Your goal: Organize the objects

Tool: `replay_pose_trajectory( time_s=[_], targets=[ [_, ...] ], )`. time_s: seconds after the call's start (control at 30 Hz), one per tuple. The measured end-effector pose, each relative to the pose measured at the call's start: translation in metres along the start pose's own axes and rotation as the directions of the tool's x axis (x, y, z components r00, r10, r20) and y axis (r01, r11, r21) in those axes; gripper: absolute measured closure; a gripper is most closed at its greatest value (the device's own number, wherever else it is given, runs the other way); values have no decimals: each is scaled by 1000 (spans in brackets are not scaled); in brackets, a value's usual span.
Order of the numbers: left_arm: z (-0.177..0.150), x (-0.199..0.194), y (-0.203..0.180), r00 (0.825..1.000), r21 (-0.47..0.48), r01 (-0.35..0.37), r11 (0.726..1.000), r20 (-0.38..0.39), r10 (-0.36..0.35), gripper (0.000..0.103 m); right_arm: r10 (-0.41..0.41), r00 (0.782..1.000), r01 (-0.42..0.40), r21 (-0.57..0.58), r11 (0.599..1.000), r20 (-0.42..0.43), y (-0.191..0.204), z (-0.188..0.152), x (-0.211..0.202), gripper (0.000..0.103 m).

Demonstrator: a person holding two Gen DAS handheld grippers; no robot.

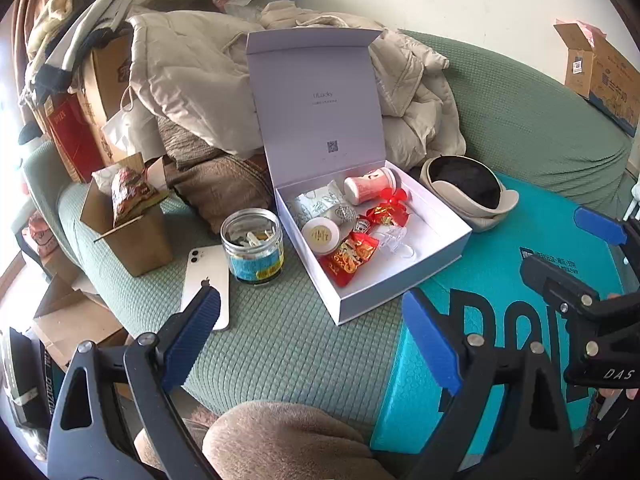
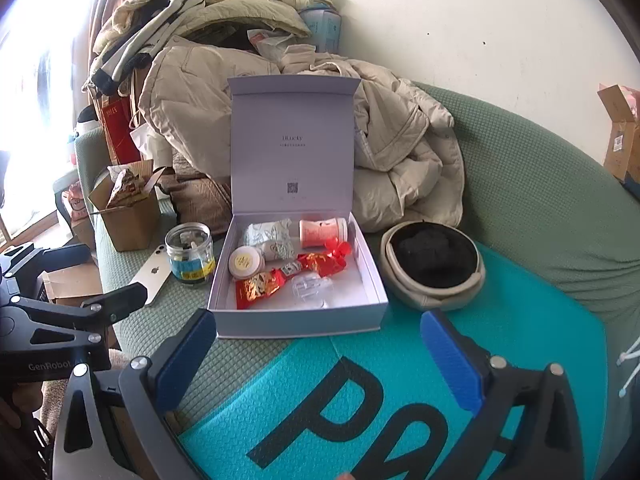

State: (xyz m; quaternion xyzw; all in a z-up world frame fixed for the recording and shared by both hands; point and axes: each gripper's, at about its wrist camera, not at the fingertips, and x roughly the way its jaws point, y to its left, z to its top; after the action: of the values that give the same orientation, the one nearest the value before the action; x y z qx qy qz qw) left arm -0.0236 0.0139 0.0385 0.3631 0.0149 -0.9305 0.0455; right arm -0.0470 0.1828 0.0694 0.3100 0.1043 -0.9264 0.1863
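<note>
A white gift box (image 1: 400, 280) lies open on the green sofa cushion, its lid standing upright. Inside are a pink-and-white bottle (image 1: 370, 185), a round cream tin (image 1: 320, 234), red candy packets (image 1: 352, 258), a patterned pouch (image 1: 320, 204) and a clear plastic piece (image 1: 394, 242). Left of the box stand a glass jar (image 1: 252, 246) and a white phone (image 1: 206, 280); a beige hat (image 1: 468, 196) lies to its right. My left gripper (image 1: 312, 320) hovers open in front of the box, holding nothing. My right gripper (image 2: 320, 344) is open too, short of the box (image 2: 296, 326) and over a teal package (image 2: 360, 380).
A brown carton (image 1: 128, 232) with a snack bag sits at the cushion's left edge. Beige coats (image 1: 192, 80) and bags pile up behind the box. A cardboard box (image 1: 604, 76) sits on the sofa back at far right. A person's knee (image 1: 280, 440) fills the bottom foreground.
</note>
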Motion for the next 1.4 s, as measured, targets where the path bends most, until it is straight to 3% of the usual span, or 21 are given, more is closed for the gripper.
replay_pose_trajectory(
  time_s=[0.23,1.4],
  targets=[
    [-12,-4,3,1000,-15,26,1000,-16,-26,11,17,999,-17,0,1000,-27,5,-11,-1,0],
    [-28,-5,9,999,-31,-10,999,-42,9,11,15,999,-17,-42,999,-48,19,-22,2,0]
  ],
)
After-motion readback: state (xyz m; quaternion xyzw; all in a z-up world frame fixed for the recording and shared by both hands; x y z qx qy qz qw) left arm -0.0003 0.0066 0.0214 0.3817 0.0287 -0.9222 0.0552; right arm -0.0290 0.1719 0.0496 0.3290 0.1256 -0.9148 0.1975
